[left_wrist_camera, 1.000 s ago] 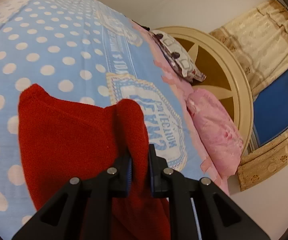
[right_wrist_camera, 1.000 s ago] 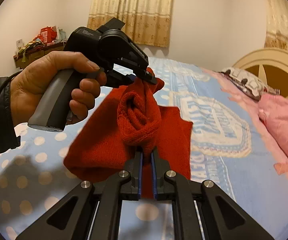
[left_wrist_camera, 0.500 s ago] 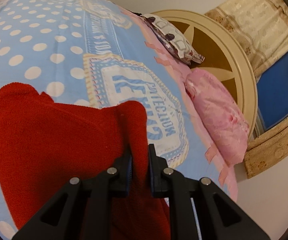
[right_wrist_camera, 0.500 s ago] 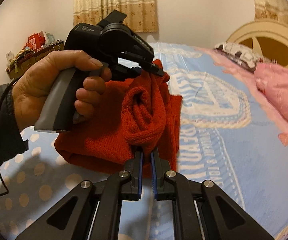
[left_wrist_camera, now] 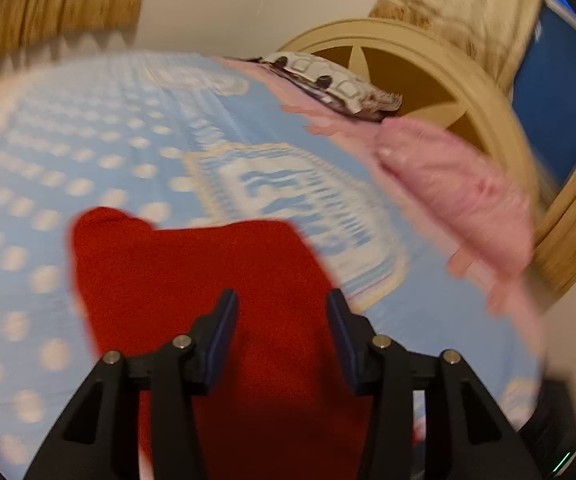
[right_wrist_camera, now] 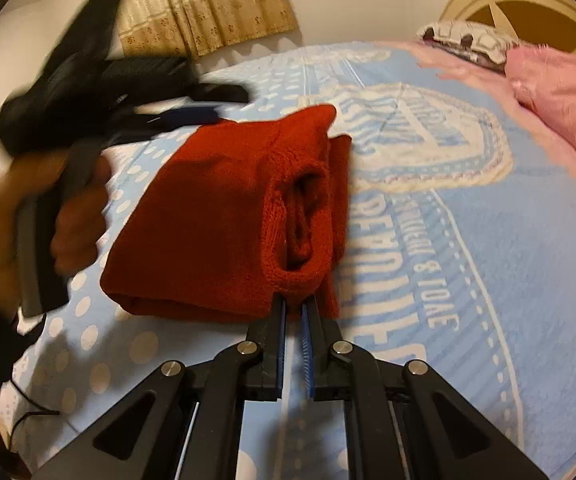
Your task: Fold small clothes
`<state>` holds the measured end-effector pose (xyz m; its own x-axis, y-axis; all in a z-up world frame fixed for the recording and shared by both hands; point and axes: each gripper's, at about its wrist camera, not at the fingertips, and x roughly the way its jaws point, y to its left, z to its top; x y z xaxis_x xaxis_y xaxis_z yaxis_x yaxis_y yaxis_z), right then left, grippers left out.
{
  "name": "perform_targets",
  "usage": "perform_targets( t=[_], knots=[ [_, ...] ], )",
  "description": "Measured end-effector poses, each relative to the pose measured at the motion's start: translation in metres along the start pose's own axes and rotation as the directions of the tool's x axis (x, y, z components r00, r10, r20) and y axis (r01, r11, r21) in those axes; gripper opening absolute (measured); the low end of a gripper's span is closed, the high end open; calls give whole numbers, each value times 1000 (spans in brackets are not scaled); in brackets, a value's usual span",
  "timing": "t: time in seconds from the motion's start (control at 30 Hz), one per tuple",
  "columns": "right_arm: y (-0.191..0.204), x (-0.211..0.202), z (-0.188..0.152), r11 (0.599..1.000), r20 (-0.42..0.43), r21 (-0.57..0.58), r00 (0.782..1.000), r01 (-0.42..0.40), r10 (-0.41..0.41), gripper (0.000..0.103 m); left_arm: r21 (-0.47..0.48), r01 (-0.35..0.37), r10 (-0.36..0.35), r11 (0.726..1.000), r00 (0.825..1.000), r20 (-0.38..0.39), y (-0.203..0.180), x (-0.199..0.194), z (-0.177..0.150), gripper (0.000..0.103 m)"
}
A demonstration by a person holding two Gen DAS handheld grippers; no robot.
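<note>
A small red knit sweater (right_wrist_camera: 215,224) lies folded on the blue polka-dot bedspread (right_wrist_camera: 468,280). My right gripper (right_wrist_camera: 294,304) is nearly shut on the sweater's near edge by the ribbed cuff (right_wrist_camera: 300,236). In the left wrist view the sweater (left_wrist_camera: 207,280) lies under my left gripper (left_wrist_camera: 281,304), which is open and empty above it. The left gripper (right_wrist_camera: 191,108) also shows blurred in the right wrist view, held in a hand (right_wrist_camera: 67,216) left of the sweater.
A pink pillow (right_wrist_camera: 560,100) and a patterned pillow (right_wrist_camera: 468,40) lie at the bed's head by a round cream headboard (left_wrist_camera: 488,92). Curtains (right_wrist_camera: 203,4) hang on the far wall. A printed emblem (right_wrist_camera: 416,136) marks the bedspread right of the sweater.
My left gripper has opened and let go of the sweater, then pulled back left. The sweater has dropped from hanging to lying folded on the bed. My right gripper stays on its edge.
</note>
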<state>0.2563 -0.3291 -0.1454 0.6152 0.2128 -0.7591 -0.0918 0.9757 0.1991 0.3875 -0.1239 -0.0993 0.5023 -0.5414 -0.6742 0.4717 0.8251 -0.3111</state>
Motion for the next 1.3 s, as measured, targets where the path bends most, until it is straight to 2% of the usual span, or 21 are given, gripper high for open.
perform_targets(
  t=[0.07,0.17,0.2,0.23,0.27,0.3,0.4,0.47,0.53,0.6,0.67,0.7,0.73,0.77,0.83,0.93,1.03,1.13,1.2,1.23,1.3],
  knots=[
    [-4,-3,-1,1000,-3,19,1000,-3,3,8,40,-87,87,995,996,-10,5,-9,-21,48],
    [-9,-17,0,998,17,26,998,65,-65,14,52,-113,112,992,994,15,15,-28,-49,49],
    [-10,-24,2,995,37,22,995,94,-94,28,53,-125,123,991,992,34,18,-35,-58,50],
    [-10,-30,6,994,56,19,992,108,-109,48,48,-123,121,991,991,49,20,-38,-63,57],
    [-9,-35,12,994,73,19,992,106,-107,56,39,-129,127,991,990,63,23,-41,-69,64],
    [-6,-40,22,996,94,25,992,85,-87,60,30,-139,137,990,988,66,25,-39,-72,65],
    [10,-42,49,1000,130,-13,991,-4,6,60,4,-136,136,991,990,33,30,-29,-80,66],
    [24,-31,72,997,135,-34,988,-76,80,60,4,-124,123,992,991,41,28,-31,-87,66],
    [30,-6,89,987,76,-15,984,-163,164,60,13,-130,129,991,990,52,28,-34,-93,69],
    [30,26,97,983,-5,-4,983,-184,184,60,1,-117,117,993,992,56,31,-33,-102,73],
    [19,55,94,996,-75,38,993,-85,87,60,-23,-88,90,996,995,49,36,-32,-109,74],
    [10,70,91,996,-123,72,991,-52,60,59,-35,-77,78,996,996,48,38,-32,-110,75],
    [3,74,88,993,-109,96,991,-65,75,59,-39,-72,74,997,996,47,38,-33,-111,75],
    [2,71,87,994,-91,86,993,-64,72,59,-37,-70,72,997,996,54,37,-35,-112,75],
    [12,65,89,999,-108,31,994,-18,21,59,-30,-85,87,996,994,66,34,-39,-113,79],
    [42,57,99,994,-93,-96,993,61,-70,59,-18,-99,100,995,992,71,32,-38,-117,84],
    [75,62,114,974,-63,-218,995,63,-78,59,-23,-93,95,995,994,61,34,-35,-117,85],
    [97,89,123,962,-132,-274,990,6,-44,59,-33,-91,93,995,994,55,37,-34,-118,87],
    [105,116,120,941,-170,-334,979,54,-117,59,-40,-90,92,995,994,52,38,-34,-118,87],
    [104,131,120,937,-191,-341,969,82,-154,61,-44,-87,89,995,995,51,39,-34,-119,87],
    [90,139,128,960,-200,-268,970,79,-136,66,-54,-75,78,996,996,47,41,-34,-119,88]
  ],
)
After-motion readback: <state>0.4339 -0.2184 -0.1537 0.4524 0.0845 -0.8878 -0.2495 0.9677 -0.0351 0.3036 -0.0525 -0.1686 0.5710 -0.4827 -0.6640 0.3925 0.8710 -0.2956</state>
